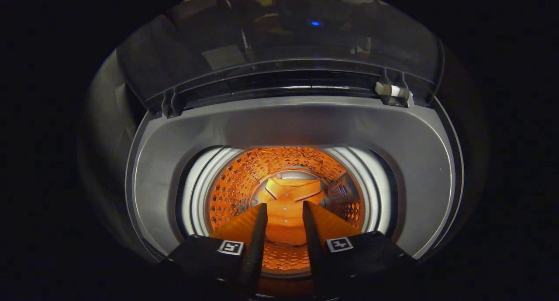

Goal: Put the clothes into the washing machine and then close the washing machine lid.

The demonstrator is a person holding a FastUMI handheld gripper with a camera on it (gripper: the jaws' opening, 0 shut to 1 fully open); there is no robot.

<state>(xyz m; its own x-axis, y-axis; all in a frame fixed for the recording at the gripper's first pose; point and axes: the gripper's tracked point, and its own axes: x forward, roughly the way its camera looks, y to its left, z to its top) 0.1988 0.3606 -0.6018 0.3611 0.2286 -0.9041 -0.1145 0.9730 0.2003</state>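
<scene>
Shirt loaded, lid pending

Orange shirt (286,205) lies at the bottom of the washing machine (279,126) drum (231,187), beyond and between the fingertips. Gripper (284,211) parted, holding nothing, poised over the opening. Transparent lid (279,39) stands raised; closing appears to remain
</scene>
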